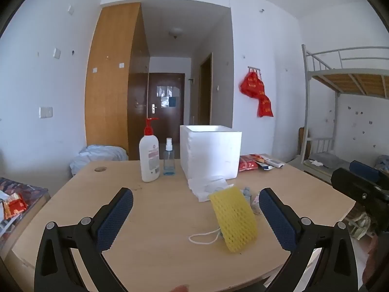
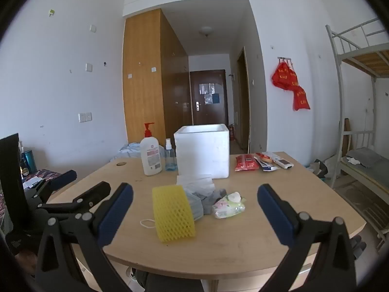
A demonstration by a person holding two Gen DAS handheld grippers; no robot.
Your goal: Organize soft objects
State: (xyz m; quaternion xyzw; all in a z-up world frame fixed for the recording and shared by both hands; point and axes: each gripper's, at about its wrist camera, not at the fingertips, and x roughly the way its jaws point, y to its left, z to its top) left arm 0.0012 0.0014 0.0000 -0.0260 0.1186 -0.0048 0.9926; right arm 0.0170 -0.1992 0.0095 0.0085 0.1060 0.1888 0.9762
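Soft objects heaped mid-counter, bare wood around them.
I hold left gripper (image 1: pixel 195 215) and right gripper (image 2: pixel 195 213) spread wide, empty, short of the yellow foam net (image 2: pixel 173 214).

yellow mesh sleeve (image 2: pixel 173 215), white foam box (image 2: pixel 203 152)

Foam net (image 2: pixel 173 215) before foam box (image 2: pixel 203 152) on table (image 2: pixel 279 194), bottles (image 2: pixel 151 154) left

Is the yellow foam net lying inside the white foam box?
No, the yellow foam net lies on the wooden table, in front of the white foam box.
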